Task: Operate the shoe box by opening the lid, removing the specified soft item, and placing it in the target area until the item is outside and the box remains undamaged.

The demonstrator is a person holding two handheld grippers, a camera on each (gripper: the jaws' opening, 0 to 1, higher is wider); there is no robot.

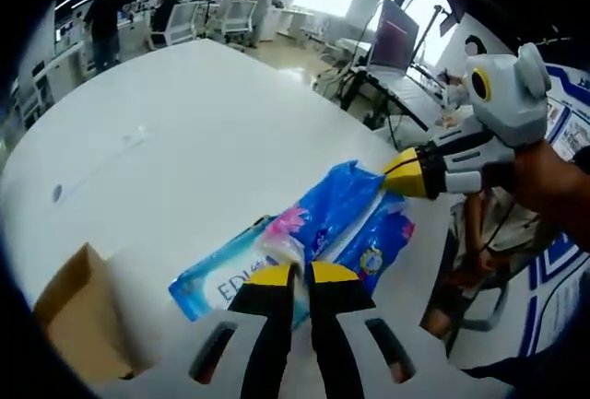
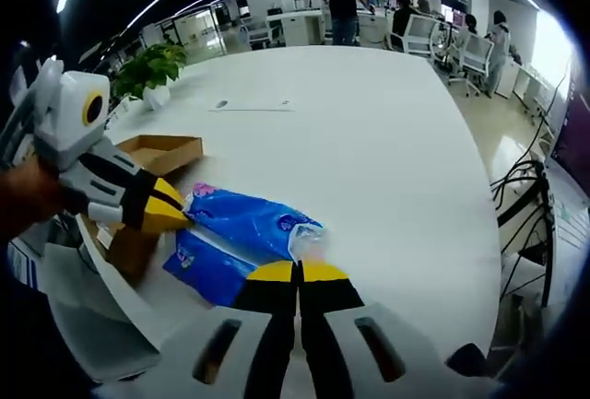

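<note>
A soft blue plastic-wrapped pack (image 1: pixel 343 204) is stretched between both grippers, low over the white table (image 1: pixel 184 123). My left gripper (image 1: pixel 295 275) is shut on the pack's pale, crinkled end. The right gripper (image 1: pixel 391 171) comes in from the right and pinches the opposite blue end. In the right gripper view, my right gripper (image 2: pixel 297 272) is shut on the clear plastic end of the pack (image 2: pixel 241 221), and the left gripper (image 2: pixel 178 215) grips the far end from the left. The brown cardboard shoe box (image 2: pixel 159 154) stands open behind the pack, near the table edge (image 1: pixel 81 323).
A potted plant (image 2: pixel 151 68) stands at the table's far corner, and a sheet of paper (image 2: pixel 254 104) lies flat farther out. A monitor on a stand (image 1: pixel 396 32), cables and chairs lie beyond the table edge. People stand at desks in the background.
</note>
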